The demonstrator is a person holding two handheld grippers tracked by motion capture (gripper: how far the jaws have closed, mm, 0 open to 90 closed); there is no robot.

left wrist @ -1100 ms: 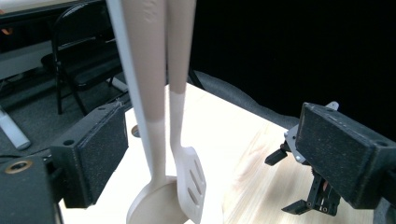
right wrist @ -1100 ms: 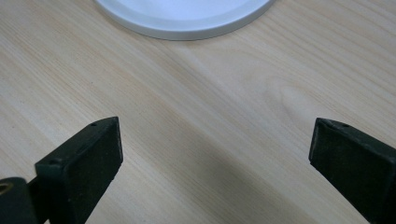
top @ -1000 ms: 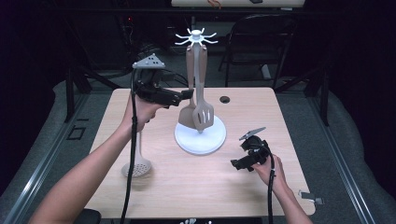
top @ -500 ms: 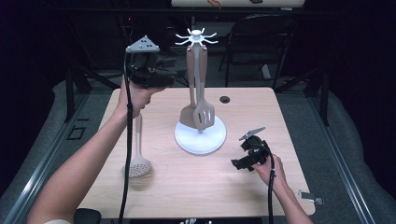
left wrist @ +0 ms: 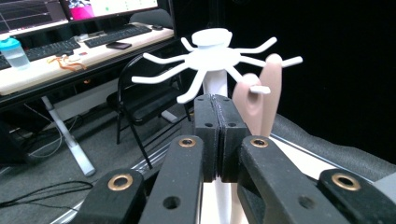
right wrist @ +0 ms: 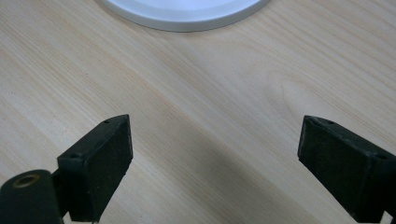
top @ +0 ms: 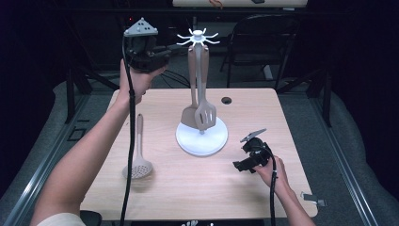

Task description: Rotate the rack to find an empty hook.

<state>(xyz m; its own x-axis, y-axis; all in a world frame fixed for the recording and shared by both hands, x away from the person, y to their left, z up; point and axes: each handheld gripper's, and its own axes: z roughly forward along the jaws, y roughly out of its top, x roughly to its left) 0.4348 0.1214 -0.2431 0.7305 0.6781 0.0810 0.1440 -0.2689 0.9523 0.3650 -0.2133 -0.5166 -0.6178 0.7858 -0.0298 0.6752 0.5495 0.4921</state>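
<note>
Utensil rack [top: 201,94]: white post on a round base [top: 202,139], spoked hook crown [top: 198,37] at top, standing mid-worktop [top: 197,188].

Left hand-held gripper [top: 162,52] is held high, level with the crown and just to its left, not touching it. Its jaws have just been closing; in the left gripper view the two pads [left wrist: 219,135] are pressed together with nothing between them. Judgement: the grasp is finished and the jaws were shut empty. Ahead of the pads the crown [left wrist: 212,56] shows several bare hooks.

Two taupe utensils hang from the crown: a solid turner [top: 191,101] and a slotted turner [top: 205,110], handles up, blades down near the base. They hang by handle loops so the heads clear the base and drain freely; the loop ends [left wrist: 259,93] sit over one hook on the far right.

Right hand-held gripper [top: 242,164] rests low by the base's right edge, jaws spread wide over bare wood [right wrist: 210,116], holding nothing. Judgement: parked, out of the left arm's path.

Slotted spoon [top: 137,150] lies flat on the worktop's left side, bowl toward the person, handle pointing away. Judgement: the one item not yet hung, and within the left arm's reach.
</note>
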